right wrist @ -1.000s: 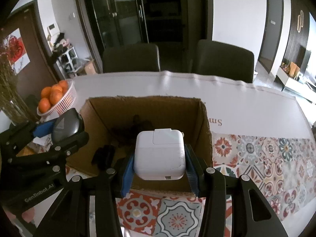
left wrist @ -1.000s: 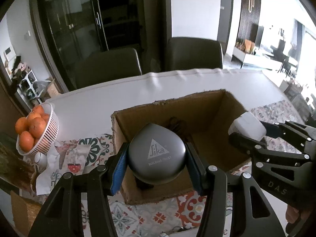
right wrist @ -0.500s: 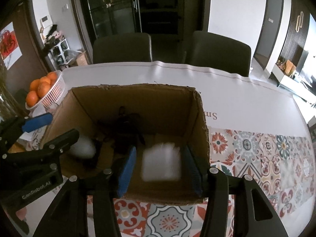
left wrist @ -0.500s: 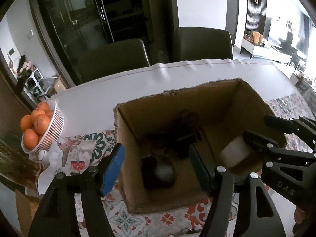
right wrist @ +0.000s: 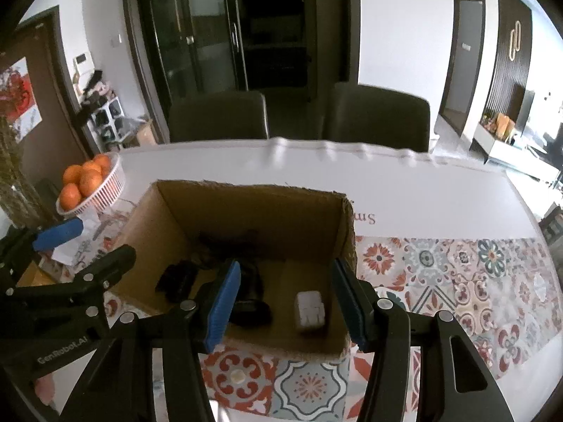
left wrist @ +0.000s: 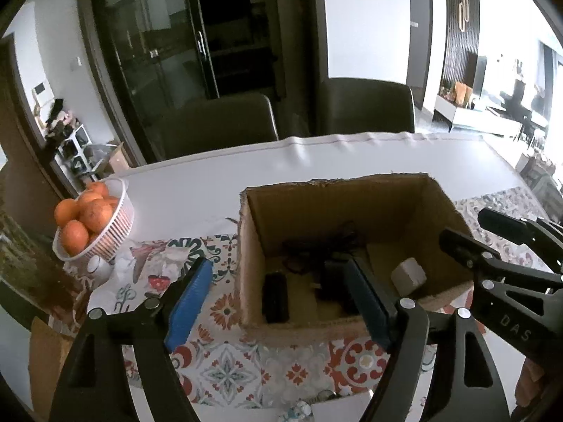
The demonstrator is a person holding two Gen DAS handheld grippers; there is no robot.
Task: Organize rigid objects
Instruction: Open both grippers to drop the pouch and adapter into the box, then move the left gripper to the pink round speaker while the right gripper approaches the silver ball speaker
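An open cardboard box point(left wrist: 436, 197) point(right wrist: 169, 207) stands on the patterned table mat. Inside lie a white charger block point(left wrist: 408, 276) point(right wrist: 309, 311), a black flat device point(left wrist: 276, 297) point(right wrist: 176, 281), a tangle of dark cable point(left wrist: 316, 246) and a dark rounded object point(right wrist: 251, 307). My left gripper point(left wrist: 281, 299) is open and empty above the box's near left corner. My right gripper point(right wrist: 286, 302) is open and empty above the box's near right side; it also shows in the left wrist view point(left wrist: 492, 239).
A white basket of oranges point(left wrist: 88, 218) point(right wrist: 88, 183) stands at the left by a crumpled paper point(left wrist: 140, 263). Two dark chairs point(left wrist: 218, 123) stand behind the white tablecloth point(left wrist: 316, 161). The tiled mat point(right wrist: 457, 274) extends to the right.
Both grippers opened. The grey rounded object dropped from the left one and the white charger from the right one, both into the box. Both grippers have risen a little.
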